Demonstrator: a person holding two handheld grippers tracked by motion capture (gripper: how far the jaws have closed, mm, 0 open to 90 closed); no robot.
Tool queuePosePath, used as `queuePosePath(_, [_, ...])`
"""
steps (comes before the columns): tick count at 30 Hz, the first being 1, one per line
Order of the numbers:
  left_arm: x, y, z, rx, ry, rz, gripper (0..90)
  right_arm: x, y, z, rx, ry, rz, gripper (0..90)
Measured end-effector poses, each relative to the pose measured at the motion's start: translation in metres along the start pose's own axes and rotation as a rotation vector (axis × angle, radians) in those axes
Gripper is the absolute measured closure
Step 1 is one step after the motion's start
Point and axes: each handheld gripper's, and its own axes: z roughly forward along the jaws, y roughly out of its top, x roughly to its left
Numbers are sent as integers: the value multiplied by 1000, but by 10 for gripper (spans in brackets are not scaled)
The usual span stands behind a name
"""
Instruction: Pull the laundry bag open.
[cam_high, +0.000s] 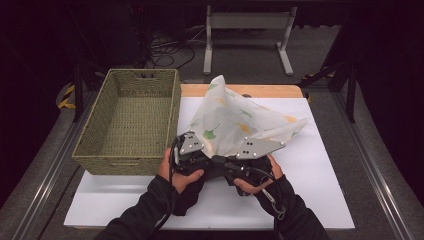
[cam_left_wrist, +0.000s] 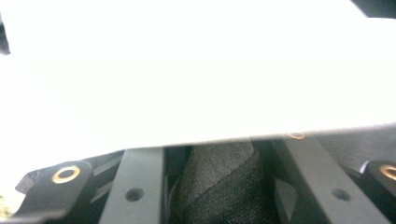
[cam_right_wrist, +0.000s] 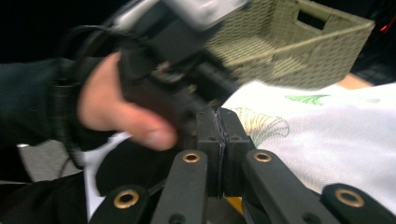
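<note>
A white cloth (cam_high: 240, 122) printed with green and yellow leaves rises in a tent over the white table top (cam_high: 325, 175). Both hands hold its near edge, close together. My right gripper (cam_high: 255, 150) is shut, and in the right gripper view its jaws (cam_right_wrist: 218, 126) press together at the cloth's (cam_right_wrist: 336, 130) edge, with a strip of cloth showing between the arms below. My left gripper (cam_high: 200, 145) sits just left of it. In the left gripper view its arms stand spread, and the cloth (cam_left_wrist: 196, 70) drapes over them and hides the tips.
A woven green basket (cam_high: 120, 162) stands empty at the table's left, its wall close to my left hand (cam_high: 172, 172); it also appears behind the left gripper's body (cam_right_wrist: 177, 42) as the basket (cam_right_wrist: 299, 42). A bare white surface lies to the right and front.
</note>
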Motion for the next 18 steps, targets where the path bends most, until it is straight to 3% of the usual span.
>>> queuePosePath(2, [5, -4, 8, -17, 13, -57, 660, -3, -9, -1, 21, -30, 2, 890])
queuePosePath(3, [4, -9, 15, -24, 46, -39, 650, -6, -19, -3, 36, -49, 9, 889])
queuePosePath(4, [4, -9, 15, -24, 46, -39, 644, -6, -19, -3, 36, -49, 9, 889])
queuePosePath(6, [0, -15, 23, -33, 88, 11, 631, -11, -33, -4, 73, -86, 1, 889])
queuePosePath(8, [-5, -23, 32, -30, 102, 62, 588, -16, -49, -2, 110, -108, 12, 889])
queuePosePath(11, [-3, -31, 34, -35, 14, 67, 459, -22, -71, 4, 172, -136, 17, 889])
queuePosePath(13, [-2, -32, 29, -8, -47, 72, 370, -25, -78, 8, 184, -139, 35, 889])
queuePosePath(18, [-2, -38, 1, 59, -126, 131, 141, -26, -80, 10, 198, -146, 35, 889])
